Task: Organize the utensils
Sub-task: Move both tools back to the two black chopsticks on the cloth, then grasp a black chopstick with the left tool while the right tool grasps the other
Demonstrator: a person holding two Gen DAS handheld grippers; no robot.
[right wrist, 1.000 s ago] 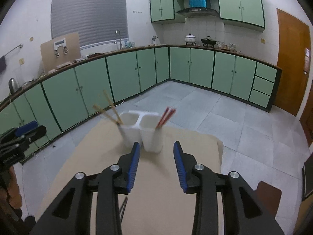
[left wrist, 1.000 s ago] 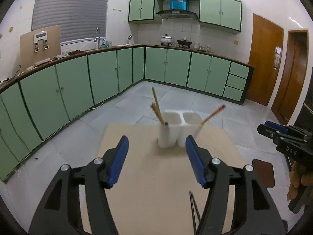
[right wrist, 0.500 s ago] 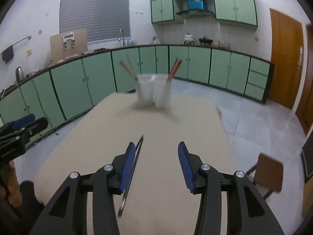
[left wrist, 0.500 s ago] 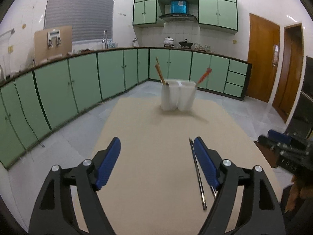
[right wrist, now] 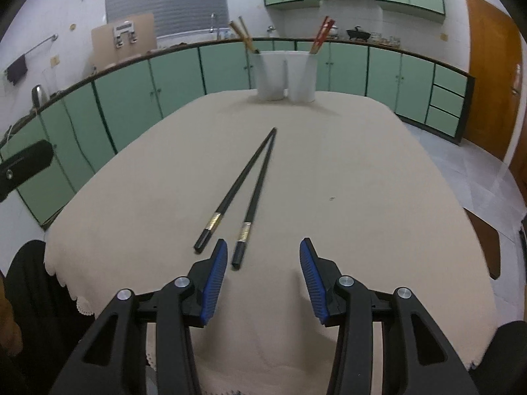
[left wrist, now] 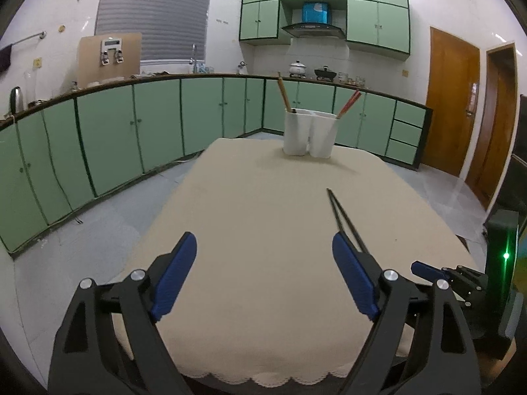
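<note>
the left gripper (left wrist: 263, 276) sits low in the frame, angled down over the near edge of the table (left wrist: 250, 204), its jaws spread wide with nothing between them, having just been opening. the right gripper (right wrist: 263, 271) likewise tilts down at the bottom of its view, jaws parted and empty.

a white two-cup holder (right wrist: 286, 75) stands at the table's far end, upper centre; tan chopsticks (right wrist: 242, 34) lean in its left cup, red chopsticks (right wrist: 322, 34) in its right.

a pair of black chopsticks (right wrist: 245, 191) lies on the cloth mid-frame, tips together and pointing away, butt ends just ahead of the right gripper's left finger. bare cloth spreads right of them to the scalloped edge.
</note>
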